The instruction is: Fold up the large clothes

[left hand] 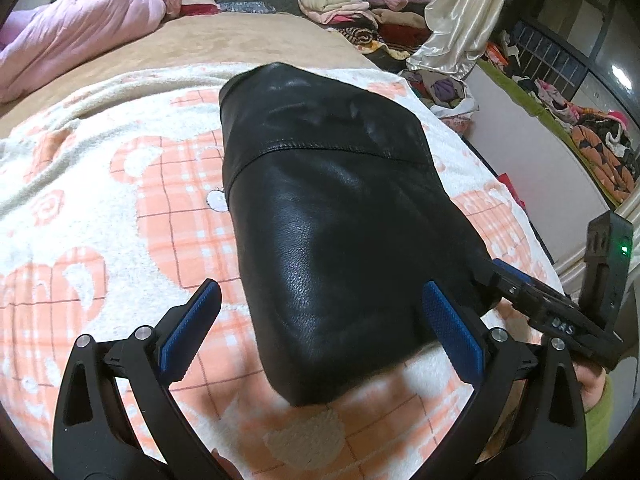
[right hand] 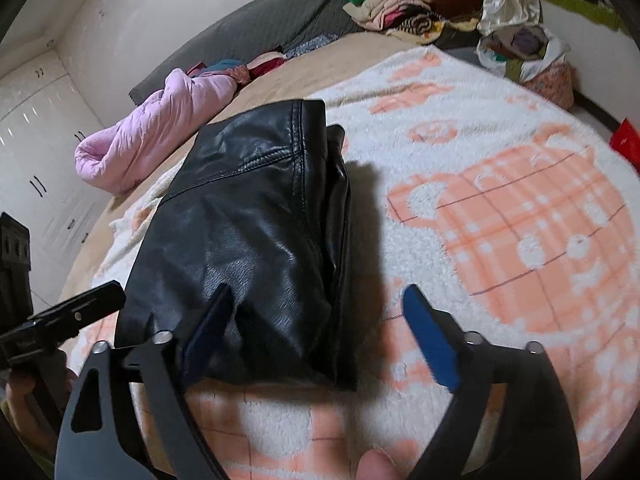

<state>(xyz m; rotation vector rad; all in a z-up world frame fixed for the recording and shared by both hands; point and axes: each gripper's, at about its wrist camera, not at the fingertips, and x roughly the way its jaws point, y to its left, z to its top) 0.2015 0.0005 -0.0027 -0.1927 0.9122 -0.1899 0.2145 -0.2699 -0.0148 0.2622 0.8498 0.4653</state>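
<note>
Spread wide, both the left claw [left hand: 320,328] and right claw [right hand: 320,332] hover over the folded black leather jacket [left hand: 332,216], apparently released so it rests compact on the peach-checked fleece blanket [right hand: 500,216].

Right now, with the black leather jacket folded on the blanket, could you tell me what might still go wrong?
1. The leather jacket looks stiff and puffy; with both grippers open, the fold may spring apart.
2. The right gripper has one finger over the jacket's near edge, so pulling away could drag it.
3. The left gripper straddles the near end; lifting carelessly might catch the fluffy blanket.
</note>
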